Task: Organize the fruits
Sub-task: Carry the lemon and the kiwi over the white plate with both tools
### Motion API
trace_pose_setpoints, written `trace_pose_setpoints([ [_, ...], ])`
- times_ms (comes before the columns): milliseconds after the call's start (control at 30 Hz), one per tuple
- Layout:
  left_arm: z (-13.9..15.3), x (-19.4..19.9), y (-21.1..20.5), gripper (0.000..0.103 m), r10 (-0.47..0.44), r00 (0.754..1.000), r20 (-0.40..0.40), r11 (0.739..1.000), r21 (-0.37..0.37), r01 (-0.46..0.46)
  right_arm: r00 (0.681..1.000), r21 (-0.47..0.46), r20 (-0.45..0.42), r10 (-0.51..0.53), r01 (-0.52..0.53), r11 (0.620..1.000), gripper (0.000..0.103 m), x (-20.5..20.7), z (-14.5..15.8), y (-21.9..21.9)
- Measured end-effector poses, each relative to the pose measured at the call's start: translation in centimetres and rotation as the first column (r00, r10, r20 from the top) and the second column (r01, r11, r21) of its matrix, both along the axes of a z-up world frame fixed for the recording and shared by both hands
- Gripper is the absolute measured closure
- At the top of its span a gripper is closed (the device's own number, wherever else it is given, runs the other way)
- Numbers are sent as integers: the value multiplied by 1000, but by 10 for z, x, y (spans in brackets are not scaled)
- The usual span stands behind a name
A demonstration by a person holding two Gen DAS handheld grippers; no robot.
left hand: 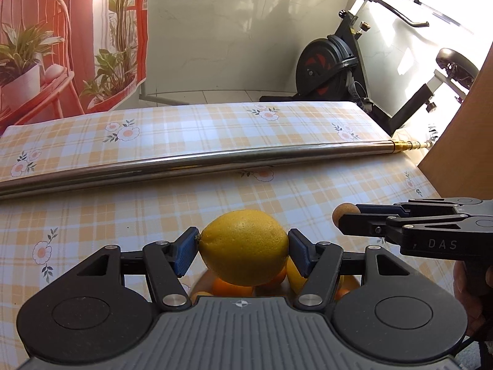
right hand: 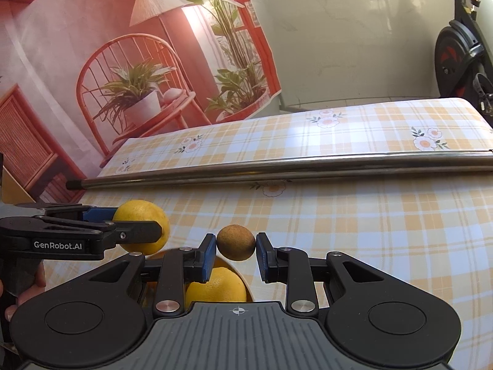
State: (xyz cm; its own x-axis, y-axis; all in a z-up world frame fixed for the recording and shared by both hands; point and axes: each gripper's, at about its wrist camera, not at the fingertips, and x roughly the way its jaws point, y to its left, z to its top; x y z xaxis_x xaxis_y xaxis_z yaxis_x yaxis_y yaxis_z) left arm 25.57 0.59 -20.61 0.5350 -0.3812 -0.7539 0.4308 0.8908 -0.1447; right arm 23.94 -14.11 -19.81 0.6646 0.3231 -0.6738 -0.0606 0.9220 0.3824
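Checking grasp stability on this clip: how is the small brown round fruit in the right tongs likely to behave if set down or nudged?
The small brown fruit looks nearly spherical, so it would probably roll on the flat tablecloth. It seems light for the right tongs, pinched only at its sides. Its matte, rough-looking skin suggests little slipping.

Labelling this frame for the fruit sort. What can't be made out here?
- Fruit pile under the lemon, left wrist view: count and container hidden by the left gripper body.
- Same pile, right wrist view: only one yellow fruit shows behind the right gripper, shut on the small brown fruit.
- Metal rod: both views cut one end off.
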Motion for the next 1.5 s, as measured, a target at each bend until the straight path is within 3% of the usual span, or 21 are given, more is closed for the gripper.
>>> trace_pose_setpoints([
  [233, -5, -22, -3, 38, -48, 999, -3, 998, 32, 48, 1000, 8, -1, 0, 0, 1000, 77, -17, 3, 3],
  [900, -38, -26, -23, 38, -92, 993, -74, 987, 126, 101, 1000, 19, -8, -24, 24, 1000, 77, -33, 5, -4],
  [1500, -35, -25, -29, 37, -88, 995, -40, 983, 161, 93, 1000, 19, -8, -23, 23, 1000, 77, -33, 5, -4],
])
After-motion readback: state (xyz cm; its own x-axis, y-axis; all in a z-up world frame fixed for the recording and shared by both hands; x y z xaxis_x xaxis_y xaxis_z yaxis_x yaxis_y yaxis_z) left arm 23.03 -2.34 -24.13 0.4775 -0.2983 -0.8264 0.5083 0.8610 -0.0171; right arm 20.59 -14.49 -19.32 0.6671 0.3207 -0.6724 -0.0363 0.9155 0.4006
